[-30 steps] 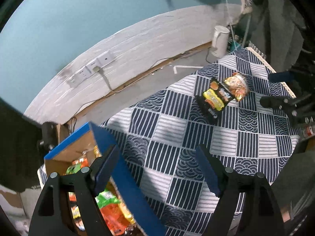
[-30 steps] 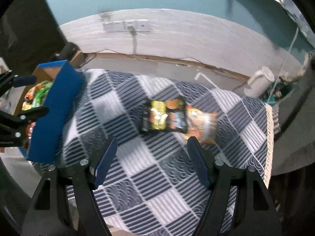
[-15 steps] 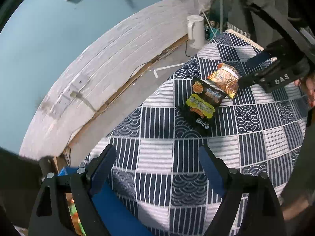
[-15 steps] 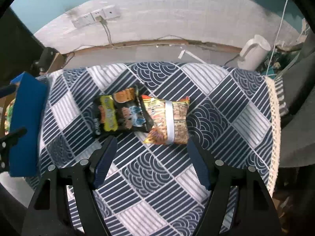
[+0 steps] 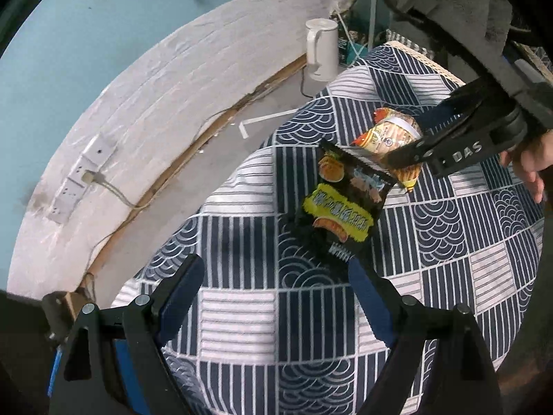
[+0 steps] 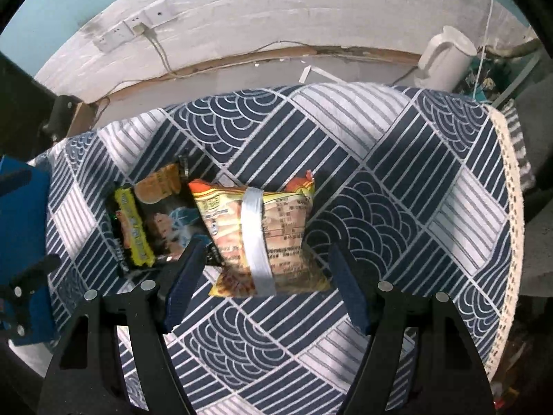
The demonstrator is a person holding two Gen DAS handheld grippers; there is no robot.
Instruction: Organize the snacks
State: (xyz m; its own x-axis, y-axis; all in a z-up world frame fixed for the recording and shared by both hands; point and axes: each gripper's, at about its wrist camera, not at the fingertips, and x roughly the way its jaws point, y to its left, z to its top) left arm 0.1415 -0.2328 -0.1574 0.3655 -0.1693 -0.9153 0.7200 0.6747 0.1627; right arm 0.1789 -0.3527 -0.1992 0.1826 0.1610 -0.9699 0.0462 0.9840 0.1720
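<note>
A: Entry. Two snack packets lie touching on the table (image 6: 397,180), which is covered in a navy-and-white patterned cloth. The orange packet (image 6: 262,235) is on the right, seen from the right wrist view; the black packet (image 6: 148,221) is on its left and slightly tucked under it.

B: Claw states?

A: Right claw (image 6: 266,276) is spread, nothing gripped. Its fingers straddle the near end of the orange packet, pads not pressing. Left claw (image 5: 276,297) is released too, jaws just widened further, only cloth between them; the black packet (image 5: 345,207) sits just beyond its right fingertip.

B: Step in hand, as I judge it: each claw takes one packet, then both go to the blue box (image 6: 24,238) at the far left edge.

A: Agreed. For a clean right-hand pick, lower until both pads flank the packet's sides, then close gently; it looks puffy and could slip or crush. The left pad sits right at the overlap with the black packet, so keep it on the orange side of that seam or both bags lift together.

B: Left hand?

A: Shift it toward the black packet and centre it across the narrow width before closing.

B: Readable writing?

A: "DAS" on the right claw's body, from the left wrist view. The packets carry printed text, yellow band on the black one, too small to read. A white clear strip runs down the orange packet.
</note>
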